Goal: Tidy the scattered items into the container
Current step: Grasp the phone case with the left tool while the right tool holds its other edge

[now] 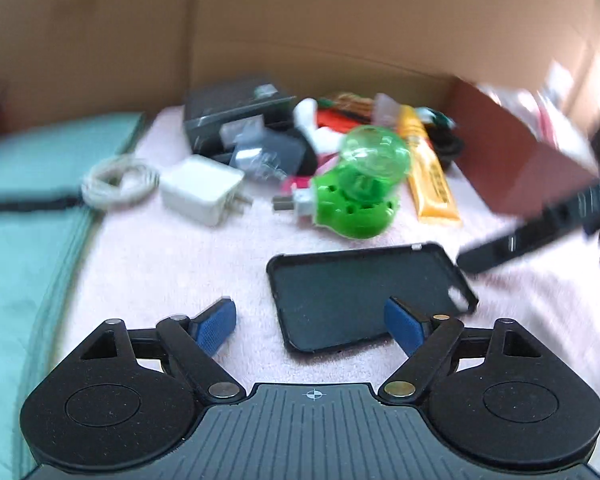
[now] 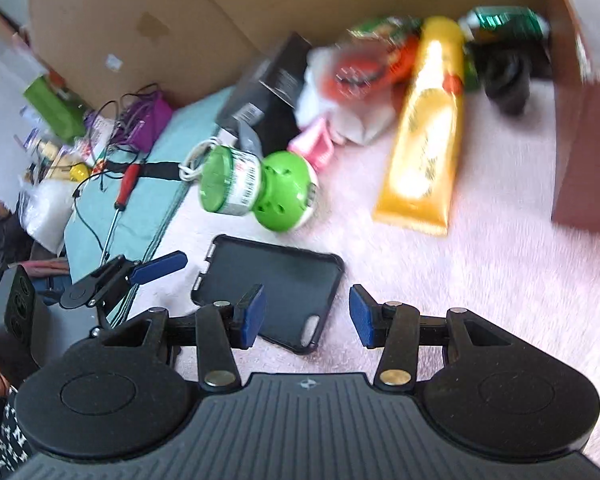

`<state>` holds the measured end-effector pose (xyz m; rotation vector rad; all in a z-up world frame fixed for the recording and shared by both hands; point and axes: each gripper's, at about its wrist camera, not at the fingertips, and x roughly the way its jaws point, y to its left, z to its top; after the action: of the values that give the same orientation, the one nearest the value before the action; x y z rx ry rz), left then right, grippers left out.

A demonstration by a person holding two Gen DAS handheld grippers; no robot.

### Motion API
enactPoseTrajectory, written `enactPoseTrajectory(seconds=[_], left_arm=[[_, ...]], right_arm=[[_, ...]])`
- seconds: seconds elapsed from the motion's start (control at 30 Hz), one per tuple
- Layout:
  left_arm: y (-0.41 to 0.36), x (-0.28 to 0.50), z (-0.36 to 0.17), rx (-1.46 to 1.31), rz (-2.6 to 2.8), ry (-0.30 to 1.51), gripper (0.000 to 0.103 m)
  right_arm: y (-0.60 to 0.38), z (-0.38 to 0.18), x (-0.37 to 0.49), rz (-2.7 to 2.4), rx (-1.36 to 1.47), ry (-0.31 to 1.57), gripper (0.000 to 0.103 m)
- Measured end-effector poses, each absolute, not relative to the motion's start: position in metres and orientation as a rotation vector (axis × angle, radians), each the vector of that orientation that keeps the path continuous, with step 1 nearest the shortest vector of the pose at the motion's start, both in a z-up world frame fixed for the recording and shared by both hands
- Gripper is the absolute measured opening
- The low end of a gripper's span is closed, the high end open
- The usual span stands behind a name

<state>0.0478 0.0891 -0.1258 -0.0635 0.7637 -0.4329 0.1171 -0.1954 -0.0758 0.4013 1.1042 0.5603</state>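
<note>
Left gripper (image 1: 310,326) spread wide, nothing between pads, low over pink towel (image 1: 172,264). Right gripper (image 2: 307,318) half spread, empty. Black phone case (image 1: 364,296) flat on towel, open side up, just beyond both grippers. Behind it: green plug-in vaporizer (image 1: 356,184), yellow tube (image 1: 430,168), white charger (image 1: 200,188), coiled white cable (image 1: 116,180), black box (image 1: 232,116). Brown container (image 1: 520,156) at right. Cardboard wall (image 1: 300,20) behind clutter.
</note>
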Motion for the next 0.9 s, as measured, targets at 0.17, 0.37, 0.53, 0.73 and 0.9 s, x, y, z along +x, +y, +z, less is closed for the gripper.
enactPoseTrajectory(seconds=[0.17,0.37,0.53,0.73,0.9], left_arm=[[0.084,0.064,-0.122,-0.089,-0.444,0.801,0.083],[0.069,0.069,-0.117,0.058,-0.394,0.829,0.046],[0.075,0.07,-0.115,0.064,-0.35,0.828,0.014],[0.076,0.062,-0.11,0.066,-0.336,0.773,0.006],[0.072,0.058,-0.102,0.065,-0.35,0.751,0.005]], right_arm=[[-0.193,-0.079,0.117,0.552,0.427,1.11,0.05],[-0.176,-0.075,0.12,0.509,0.288,1.101,0.024],[-0.168,-0.073,0.113,0.486,0.165,1.078,0.01],[-0.165,-0.069,0.098,0.458,0.097,1.005,0.009],[-0.176,-0.056,0.09,0.44,0.097,0.942,0.007]])
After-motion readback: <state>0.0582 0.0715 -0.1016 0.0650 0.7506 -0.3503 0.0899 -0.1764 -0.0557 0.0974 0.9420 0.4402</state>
